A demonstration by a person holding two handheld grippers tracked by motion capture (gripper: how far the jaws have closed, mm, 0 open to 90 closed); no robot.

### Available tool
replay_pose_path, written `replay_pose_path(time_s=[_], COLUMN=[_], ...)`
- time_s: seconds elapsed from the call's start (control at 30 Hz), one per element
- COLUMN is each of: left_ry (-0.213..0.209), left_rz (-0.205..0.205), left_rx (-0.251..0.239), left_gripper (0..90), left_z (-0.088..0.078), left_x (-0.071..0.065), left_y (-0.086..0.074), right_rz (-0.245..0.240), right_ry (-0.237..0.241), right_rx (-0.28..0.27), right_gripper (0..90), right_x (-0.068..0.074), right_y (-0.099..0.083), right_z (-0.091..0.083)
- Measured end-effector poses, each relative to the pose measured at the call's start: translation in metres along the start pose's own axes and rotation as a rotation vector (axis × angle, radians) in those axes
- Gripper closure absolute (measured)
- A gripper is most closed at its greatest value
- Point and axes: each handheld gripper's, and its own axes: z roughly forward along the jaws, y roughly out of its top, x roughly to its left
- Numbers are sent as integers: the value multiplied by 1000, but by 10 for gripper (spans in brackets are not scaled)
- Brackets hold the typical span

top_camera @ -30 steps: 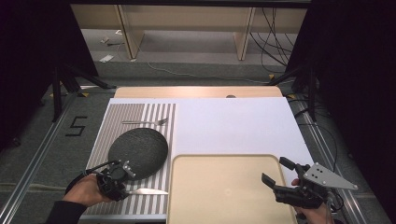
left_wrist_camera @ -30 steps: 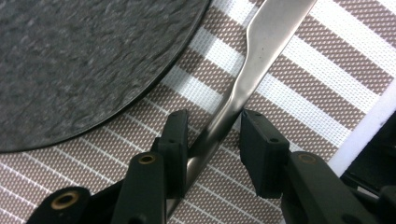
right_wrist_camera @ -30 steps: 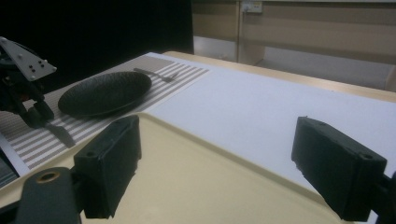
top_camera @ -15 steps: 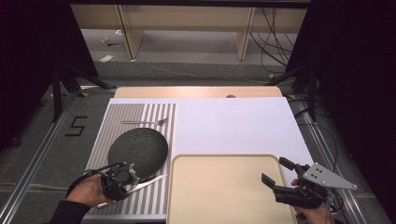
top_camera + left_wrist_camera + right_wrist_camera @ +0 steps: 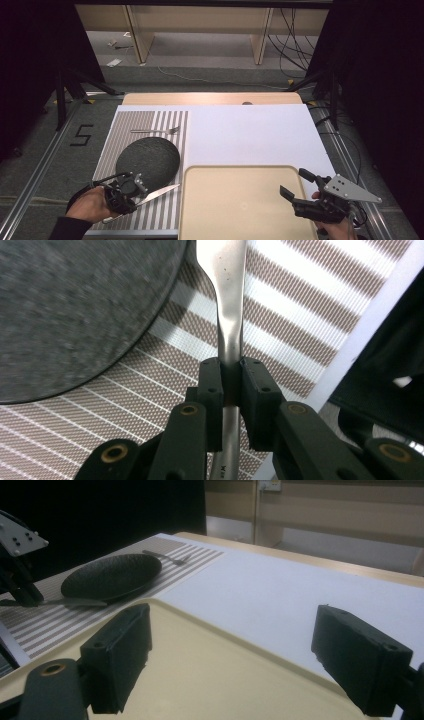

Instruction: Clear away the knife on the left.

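A silver table knife (image 5: 156,193) (image 5: 227,300) is gripped by its handle in my left gripper (image 5: 136,192) (image 5: 231,377), whose jaws have just been closing on it. The blade points toward the beige tray (image 5: 240,172), above the striped placemat (image 5: 150,120). A dark round plate (image 5: 148,156) (image 5: 65,305) lies just beyond the left gripper. A fork (image 5: 155,131) lies on the mat behind the plate. My right gripper (image 5: 295,182) (image 5: 232,645) stands open over the tray's right part (image 5: 200,680), with nothing between its jaws.
The white table top (image 5: 250,135) stretches behind the tray. The right gripper view shows the plate (image 5: 112,575), the fork (image 5: 165,556) and the knife (image 5: 75,601) off to the left. Dark stands and cables sit on the floor beyond the table.
The left gripper's jaws have shut on the knife's handle. The knife, flat on the mat a second ago, now angles with its blade tip toward the tray. The right gripper has not moved.
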Motion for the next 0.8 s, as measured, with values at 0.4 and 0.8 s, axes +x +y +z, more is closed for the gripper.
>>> replay_pose_path(time_s=[0.4, 0.8], left_ry=[-118, -216], left_rz=[-191, -232], left_rx=[-342, -394], left_gripper=[798, 798], left_z=[-34, -35], left_x=[-9, -21], left_y=[17, 37], right_rz=[7, 5], right_ry=[-1, -5], right_rx=[-3, -4], right_gripper=[173, 175], right_x=[-1, -1], right_y=[0, 0], right_z=[0, 0])
